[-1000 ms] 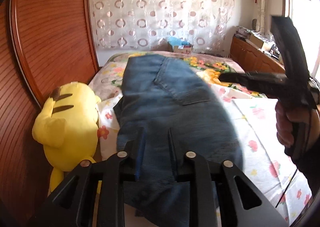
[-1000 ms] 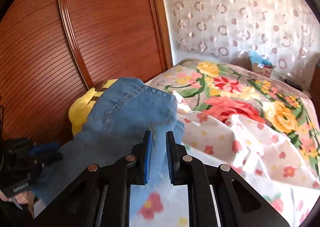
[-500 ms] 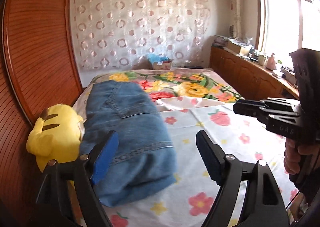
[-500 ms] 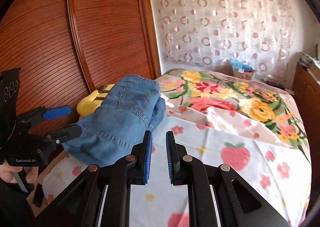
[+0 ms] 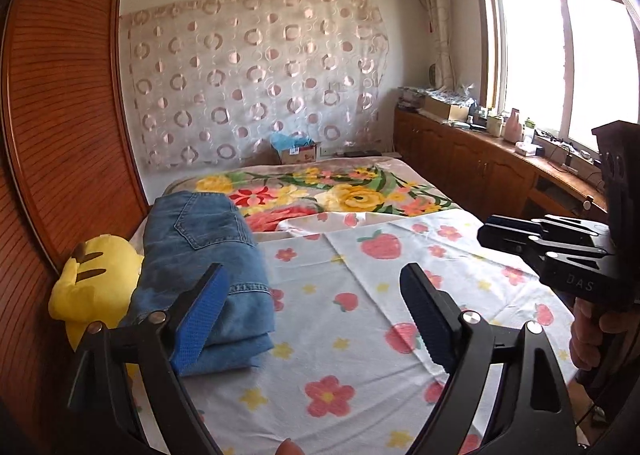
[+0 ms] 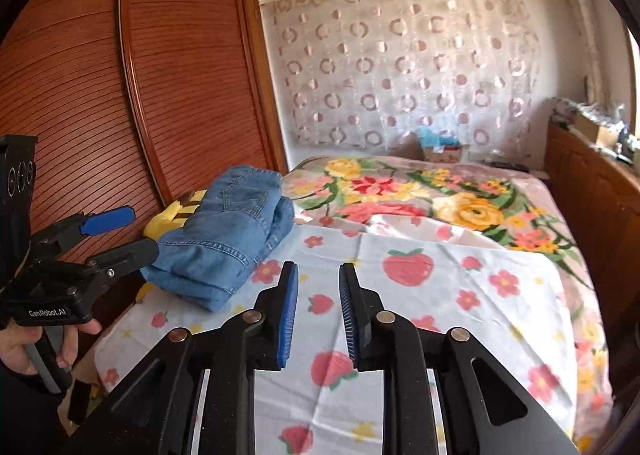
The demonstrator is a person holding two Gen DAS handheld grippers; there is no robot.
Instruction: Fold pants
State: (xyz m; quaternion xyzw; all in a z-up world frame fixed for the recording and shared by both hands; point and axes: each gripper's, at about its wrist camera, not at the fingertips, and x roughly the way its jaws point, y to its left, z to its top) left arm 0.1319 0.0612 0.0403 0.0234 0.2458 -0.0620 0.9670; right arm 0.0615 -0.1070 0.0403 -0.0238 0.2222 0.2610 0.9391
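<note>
While both point downward, left gripper (image 5: 312, 307) and right gripper (image 6: 318, 315) are opening, empty.

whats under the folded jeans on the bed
The folded jeans lie on the strawberry-print sheet, their far side resting against a yellow plush toy. What lies directly beneath the denim is covered.
</note>
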